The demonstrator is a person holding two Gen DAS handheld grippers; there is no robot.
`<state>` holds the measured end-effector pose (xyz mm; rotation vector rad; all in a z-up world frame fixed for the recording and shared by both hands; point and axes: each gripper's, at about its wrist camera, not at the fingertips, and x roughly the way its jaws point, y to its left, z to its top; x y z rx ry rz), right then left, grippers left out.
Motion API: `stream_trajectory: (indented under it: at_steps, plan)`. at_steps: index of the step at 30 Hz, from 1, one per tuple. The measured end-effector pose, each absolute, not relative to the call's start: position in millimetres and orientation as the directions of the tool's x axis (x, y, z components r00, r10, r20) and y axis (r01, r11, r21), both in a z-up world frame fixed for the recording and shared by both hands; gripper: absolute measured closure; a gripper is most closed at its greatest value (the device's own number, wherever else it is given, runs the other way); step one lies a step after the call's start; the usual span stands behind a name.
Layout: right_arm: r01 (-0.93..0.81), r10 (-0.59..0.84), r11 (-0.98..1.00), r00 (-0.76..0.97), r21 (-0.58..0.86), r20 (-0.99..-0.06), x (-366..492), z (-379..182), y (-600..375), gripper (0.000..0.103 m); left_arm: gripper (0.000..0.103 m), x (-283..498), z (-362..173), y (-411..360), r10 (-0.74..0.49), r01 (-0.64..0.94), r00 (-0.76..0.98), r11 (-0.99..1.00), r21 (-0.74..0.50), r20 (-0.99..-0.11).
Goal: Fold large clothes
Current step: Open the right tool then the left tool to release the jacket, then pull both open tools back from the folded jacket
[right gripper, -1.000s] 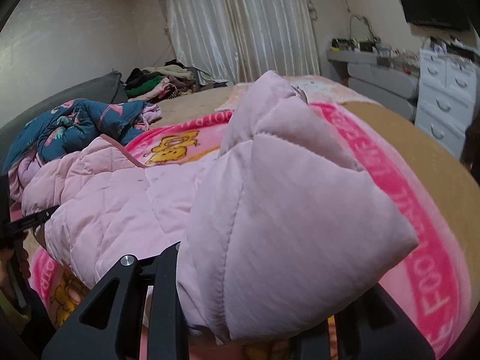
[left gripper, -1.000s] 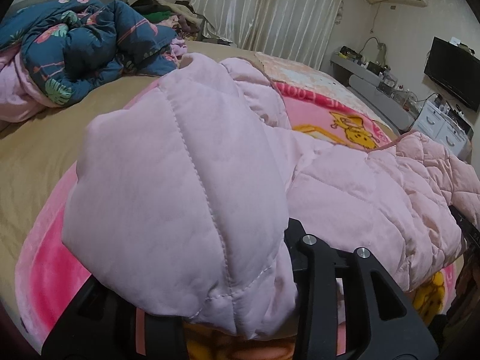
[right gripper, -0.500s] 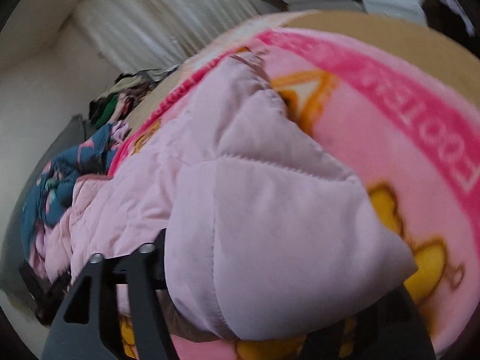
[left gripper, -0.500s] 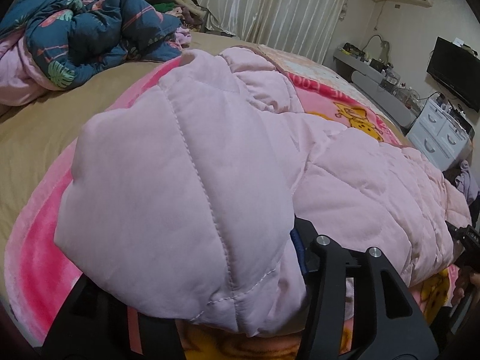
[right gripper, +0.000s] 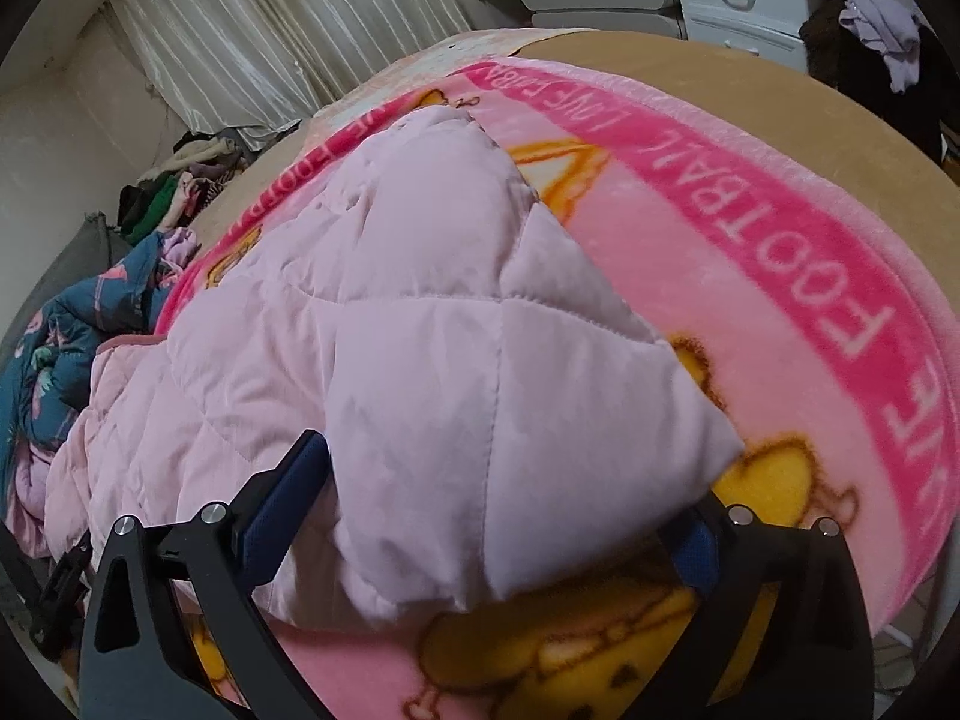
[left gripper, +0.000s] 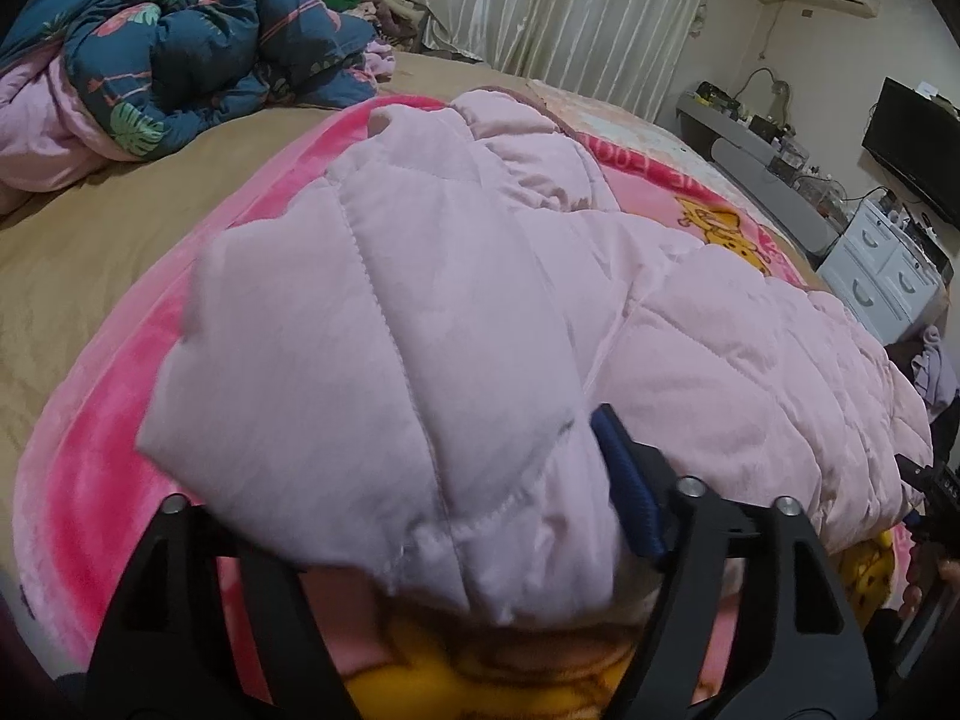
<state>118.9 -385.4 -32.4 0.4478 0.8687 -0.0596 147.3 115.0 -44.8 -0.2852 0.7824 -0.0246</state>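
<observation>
Both claws have a puffy corner of the pink coat between their fingers. Left claw [left gripper: 444, 546] has its fingers set wide, with a fat bunch of the pink coat [left gripper: 690, 324] filling the gap – it looks pinched, though the cloth hides the tips. Right claw [right gripper: 498, 546] is the same: fingers wide, blue pads against a thick corner of the pink coat [right gripper: 360, 324], so it seems to be gripping too.

The coat lies spread on the pink blanket [right gripper: 780, 240] on the bed [left gripper: 102, 228], with a blue quilt [left gripper: 192, 54] bunched up well apart from it. Only the two held corners are off the blanket.

I think this is the fold step – both corners are picked up and ready to go over. Next, both claws should carry the corners across together, at the same height, and lay them down flat on the far part of the coat. The coat is thick and springy, so it may puff back or slip
</observation>
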Motion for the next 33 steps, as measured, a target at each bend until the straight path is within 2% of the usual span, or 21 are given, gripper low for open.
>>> stream_trajectory:
  at_steps: [2, 10, 16, 20, 28, 33]
  plan:
    - [0.227, 0.121, 0.911, 0.650, 0.344, -0.751, 114, -30, -386, 0.004, 0.024, 142, -43, 117, -0.119, -0.091, 0.705, 0.962, -0.256, -0.699]
    - [0.225, 0.105, 0.918, 0.654, 0.325, -0.749, 90, -24, -391, 0.004, 0.009, 122, -39, 120, -0.107, -0.095, 0.691, 0.967, -0.238, -0.714]
    - [0.216, 0.050, 0.941, 0.671, 0.259, -0.740, 66, -16, -390, 0.004, 0.009, 98, -30, 114, -0.060, -0.103, 0.701, 0.978, -0.183, -0.711]
    - [0.181, 0.014, 0.961, 0.720, 0.207, -0.694, 41, 1, -380, 0.004, 0.009, 76, -16, 106, -0.073, -0.079, 0.731, 0.979, -0.190, -0.678]
    - [-0.013, 0.094, 0.990, 0.801, 0.140, -0.591, -3, 41, -326, 0.004, 0.009, 37, 19, 73, -0.089, -0.008, 0.789, 0.988, -0.156, -0.607]
    - [-0.106, 0.146, 0.989, 0.820, 0.103, -0.554, -23, 57, -294, 0.004, 0.009, 23, 24, 54, -0.107, 0.028, 0.792, 0.990, -0.139, -0.602]
